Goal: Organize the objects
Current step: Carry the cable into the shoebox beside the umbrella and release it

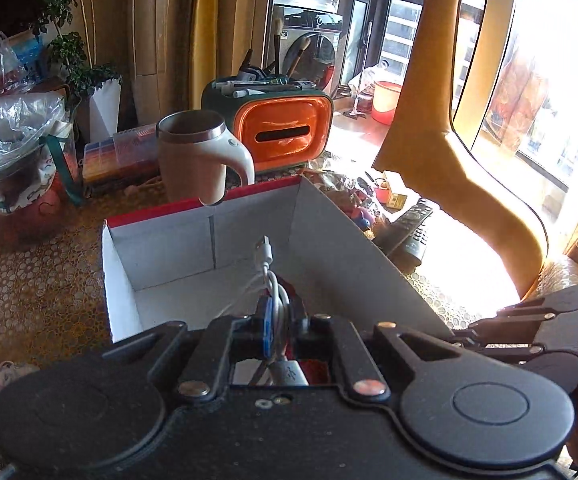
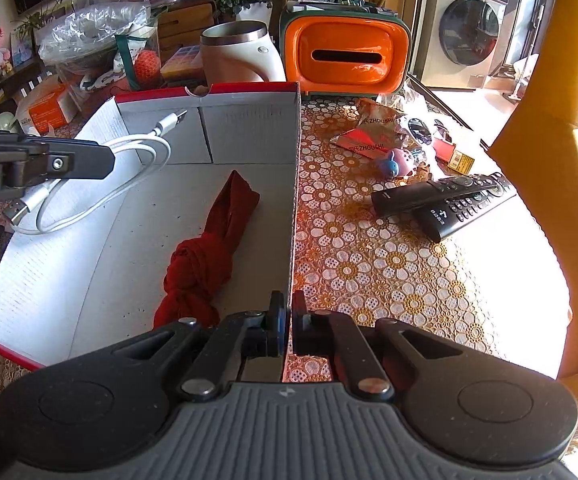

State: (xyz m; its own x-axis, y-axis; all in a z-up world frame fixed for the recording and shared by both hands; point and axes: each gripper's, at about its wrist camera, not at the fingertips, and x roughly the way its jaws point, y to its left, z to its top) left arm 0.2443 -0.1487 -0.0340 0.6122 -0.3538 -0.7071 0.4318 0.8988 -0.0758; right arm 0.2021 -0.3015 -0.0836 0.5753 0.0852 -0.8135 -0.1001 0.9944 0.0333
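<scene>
Holding a looped white cable (image 2: 101,184), the left claw (image 1: 277,320) is squeezing it tight and hanging over the open box (image 2: 249,136). A red cloth (image 2: 205,256) is lying on the box floor. The right claw (image 2: 287,320) is pinching the box's side wall, with the two remotes (image 2: 445,200) sitting outside on the table (image 2: 369,264).

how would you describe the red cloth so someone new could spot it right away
Find the open cardboard box with the red rim, in front of the orange tissue holder. On its floor lies the red cloth, knotted; the only other thing there is a white cable.
</scene>
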